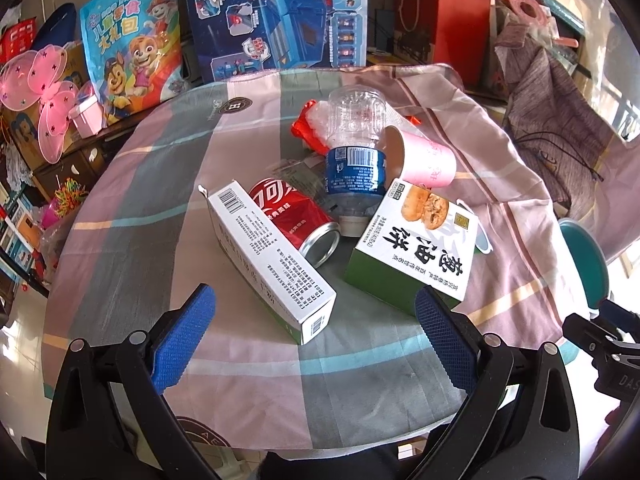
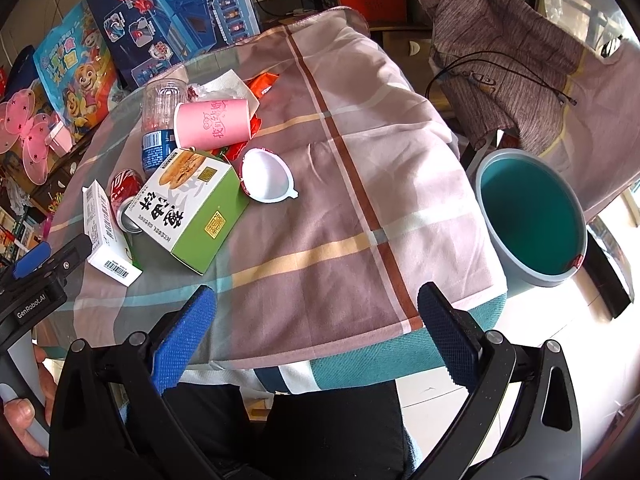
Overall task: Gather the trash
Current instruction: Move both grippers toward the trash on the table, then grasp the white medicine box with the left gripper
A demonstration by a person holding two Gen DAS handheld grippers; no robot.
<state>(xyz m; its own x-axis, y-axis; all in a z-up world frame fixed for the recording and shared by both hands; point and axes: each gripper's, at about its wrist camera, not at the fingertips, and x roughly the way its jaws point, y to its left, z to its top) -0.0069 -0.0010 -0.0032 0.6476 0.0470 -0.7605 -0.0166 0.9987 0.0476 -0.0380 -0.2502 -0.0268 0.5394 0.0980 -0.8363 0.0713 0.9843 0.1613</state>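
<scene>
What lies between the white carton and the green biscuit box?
The red cola can, on its side, open end toward the camera, lies between the white carton and green biscuit box; left wrist view.

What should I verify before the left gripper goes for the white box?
1. Left gripper open wide enough for the white box: ok, jaws spread, nothing held.
2. Box free to lift: not ok, the red can lies against its far side and may roll.
3. Right gripper empty and out of the way: ok, open over the table edge.
4. Bin ready: ok, upright on the floor right of the table, looks empty.
5. Green box clear of the jaw path: cannot tell, it sits close to the right-hand finger.
</scene>
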